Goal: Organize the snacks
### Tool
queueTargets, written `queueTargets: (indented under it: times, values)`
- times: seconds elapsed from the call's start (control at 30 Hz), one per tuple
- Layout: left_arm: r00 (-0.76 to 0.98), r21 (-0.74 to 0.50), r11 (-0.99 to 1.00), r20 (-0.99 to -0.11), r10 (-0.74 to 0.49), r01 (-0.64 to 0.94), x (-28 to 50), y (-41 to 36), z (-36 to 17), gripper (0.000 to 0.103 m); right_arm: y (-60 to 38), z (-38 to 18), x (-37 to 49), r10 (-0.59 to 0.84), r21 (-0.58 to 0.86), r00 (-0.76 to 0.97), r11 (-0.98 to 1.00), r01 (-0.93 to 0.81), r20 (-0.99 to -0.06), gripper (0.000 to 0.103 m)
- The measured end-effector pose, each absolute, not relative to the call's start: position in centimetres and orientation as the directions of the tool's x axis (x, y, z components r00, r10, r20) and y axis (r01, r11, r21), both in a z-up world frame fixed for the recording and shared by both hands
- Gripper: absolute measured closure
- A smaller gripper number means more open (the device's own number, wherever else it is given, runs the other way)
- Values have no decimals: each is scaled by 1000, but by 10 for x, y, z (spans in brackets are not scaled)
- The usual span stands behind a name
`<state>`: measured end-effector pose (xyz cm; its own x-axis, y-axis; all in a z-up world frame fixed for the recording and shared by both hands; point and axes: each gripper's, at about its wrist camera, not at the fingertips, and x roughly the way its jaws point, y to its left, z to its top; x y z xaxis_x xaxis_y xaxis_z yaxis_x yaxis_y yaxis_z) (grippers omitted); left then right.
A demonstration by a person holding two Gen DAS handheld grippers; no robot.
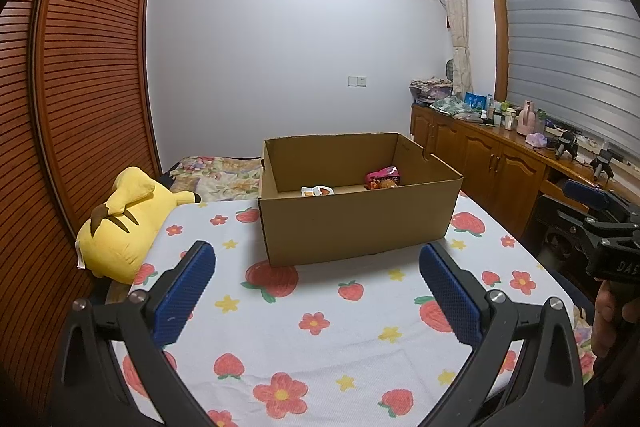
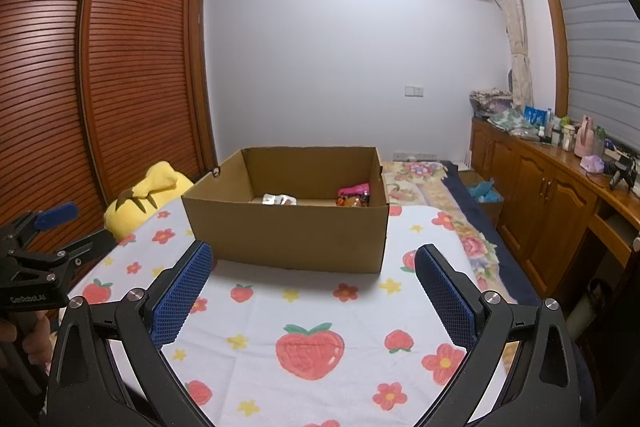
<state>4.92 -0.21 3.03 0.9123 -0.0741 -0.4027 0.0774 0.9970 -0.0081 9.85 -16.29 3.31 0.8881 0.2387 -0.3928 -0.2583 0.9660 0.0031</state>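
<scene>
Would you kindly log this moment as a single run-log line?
left tongs: open, empty | right tongs: open, empty | cardboard box: on strawberry-print cloth, holds pink snack bag, white packet

The bed's white strawberry-and-flower print blanket (image 2: 320, 327) had an open brown cardboard box (image 2: 288, 235) sitting on it, yellow plush toy (image 1: 120, 223) just left of the box.

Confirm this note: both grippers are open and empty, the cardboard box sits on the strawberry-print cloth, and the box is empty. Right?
Not quite: the cardboard box is not empty. The left wrist view shows a pink snack packet and a white snack packet inside it. The rest stands: left gripper and right gripper are open and empty, and the box sits on the strawberry-print cloth.
</scene>
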Motion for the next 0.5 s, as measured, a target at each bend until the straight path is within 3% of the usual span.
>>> queueTargets:
  times: [0.5]
  values:
    - [911, -14, 997, -406, -70, 71, 51, -2, 27, 0, -162, 32, 98, 237, 0, 889, 966, -258, -392, 0]
